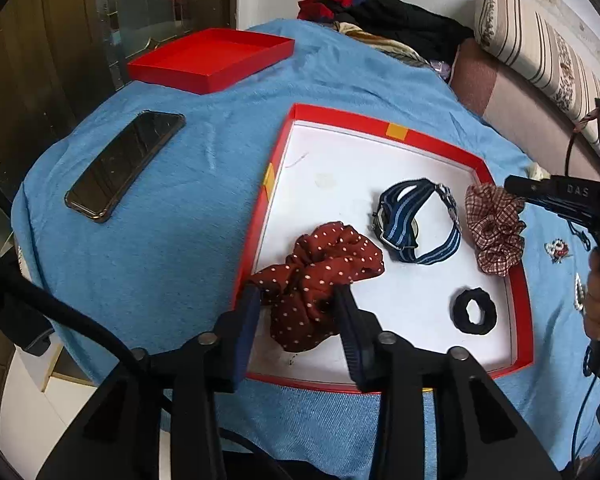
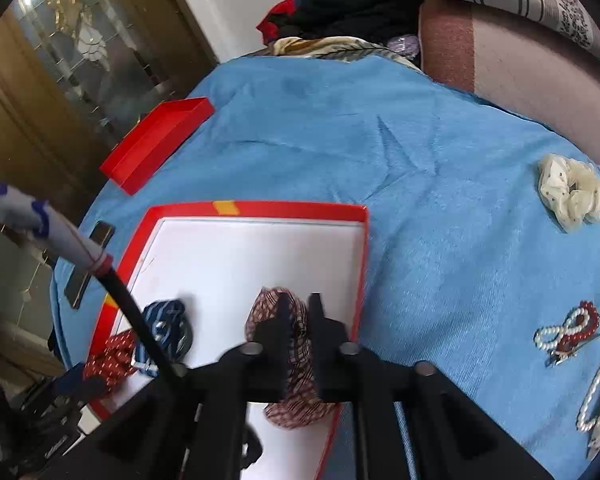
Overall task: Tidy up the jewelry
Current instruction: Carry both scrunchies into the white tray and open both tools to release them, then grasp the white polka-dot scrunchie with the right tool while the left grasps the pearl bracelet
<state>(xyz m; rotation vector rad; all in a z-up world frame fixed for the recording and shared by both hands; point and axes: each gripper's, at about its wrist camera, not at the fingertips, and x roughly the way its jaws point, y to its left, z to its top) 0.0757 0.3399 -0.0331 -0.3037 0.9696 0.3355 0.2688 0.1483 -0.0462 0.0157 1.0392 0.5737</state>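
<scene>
A red-rimmed white tray [image 1: 396, 132] lies on the blue cloth. My left gripper [image 1: 296, 294] is open with its fingers on either side of a dark red polka-dot scrunchie [image 1: 320, 264] in the tray's near left corner. A blue striped band [image 1: 416, 220] and a black hair tie [image 1: 475, 311] also lie in the tray. My right gripper [image 2: 299, 304] is shut on a red checked scrunchie [image 2: 296, 360] over the tray's right side [image 2: 362, 280]; the scrunchie also shows in the left wrist view [image 1: 494, 228].
A red lid [image 1: 212, 58] and a phone [image 1: 126, 160] lie on the cloth to the left. A cream scrunchie [image 2: 572, 192], a pearl and red bead clip [image 2: 568, 330] and a pearl clip [image 2: 596, 396] lie right of the tray. Clothes [image 1: 384, 20] and a striped cushion [image 1: 540, 52] are at the back.
</scene>
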